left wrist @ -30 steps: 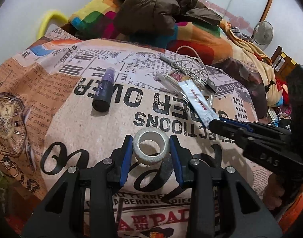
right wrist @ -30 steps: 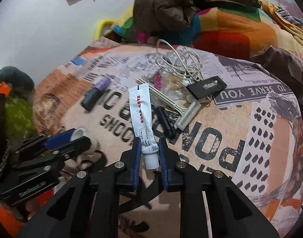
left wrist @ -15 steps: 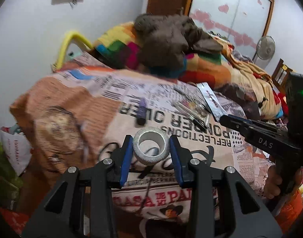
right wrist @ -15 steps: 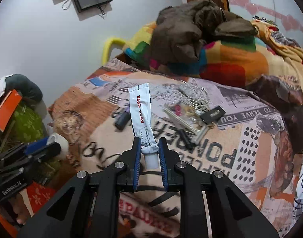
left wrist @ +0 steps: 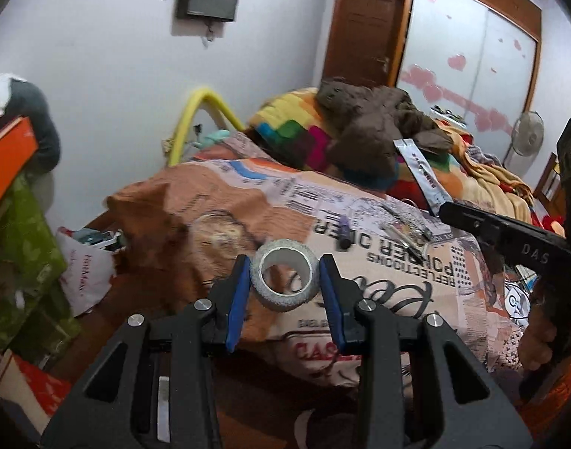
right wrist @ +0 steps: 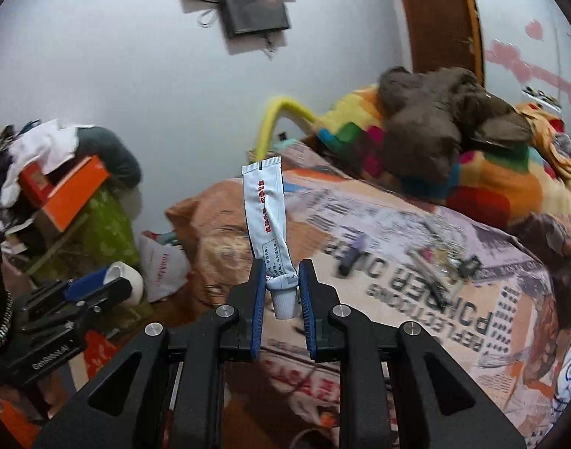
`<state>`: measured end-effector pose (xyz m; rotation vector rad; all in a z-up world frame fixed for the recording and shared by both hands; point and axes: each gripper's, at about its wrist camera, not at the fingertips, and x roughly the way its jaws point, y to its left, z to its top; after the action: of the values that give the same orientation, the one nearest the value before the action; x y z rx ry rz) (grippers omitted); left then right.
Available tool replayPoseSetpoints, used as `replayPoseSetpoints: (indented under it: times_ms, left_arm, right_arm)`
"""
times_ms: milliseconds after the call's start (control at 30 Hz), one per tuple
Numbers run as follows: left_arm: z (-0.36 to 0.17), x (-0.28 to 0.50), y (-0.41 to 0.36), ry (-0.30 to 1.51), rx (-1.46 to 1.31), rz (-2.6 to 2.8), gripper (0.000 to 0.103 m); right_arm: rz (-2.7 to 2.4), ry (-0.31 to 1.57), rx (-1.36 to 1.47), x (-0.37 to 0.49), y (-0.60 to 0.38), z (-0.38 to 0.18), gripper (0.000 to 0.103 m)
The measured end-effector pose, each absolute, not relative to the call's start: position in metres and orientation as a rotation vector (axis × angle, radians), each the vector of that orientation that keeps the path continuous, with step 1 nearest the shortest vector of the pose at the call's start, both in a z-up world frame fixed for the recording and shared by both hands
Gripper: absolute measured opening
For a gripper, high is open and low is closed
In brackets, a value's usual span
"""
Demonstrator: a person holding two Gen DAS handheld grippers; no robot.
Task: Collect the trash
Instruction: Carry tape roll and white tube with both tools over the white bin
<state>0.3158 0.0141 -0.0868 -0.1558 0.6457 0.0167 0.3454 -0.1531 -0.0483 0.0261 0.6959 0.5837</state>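
Left gripper (left wrist: 284,287): jaws clamped on a grey-white tape roll (left wrist: 284,279), its hollow core facing the camera, held above the bed (left wrist: 393,262). Right gripper (right wrist: 281,293): jaws clamped at the cap end of a squeezed white tube (right wrist: 267,220) with red print, standing upright.

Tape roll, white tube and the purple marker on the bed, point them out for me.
Tape roll (left wrist: 284,280), left wrist view, on its grey outer rim.
White tube (right wrist: 266,209), right wrist view, on its printed body.
Purple marker (left wrist: 344,232), left wrist view, on its barrel.
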Motion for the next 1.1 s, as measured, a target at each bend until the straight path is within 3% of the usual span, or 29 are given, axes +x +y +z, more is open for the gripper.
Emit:
replayPoseSetpoints:
  times_ms: [500,1100]
  left_arm:
    - [-0.114,0.230,0.117,0.673,-0.251,0.212,0.037]
    - [-0.257,0.191,0.205,0.893,-0.488,0.364,0.037]
  right_arm:
    - [0.782,0.765,-0.071,0.303,-0.038,-0.076,0.016]
    - [0.904,1.039,-0.253,0.280,0.073,-0.187,0.016]
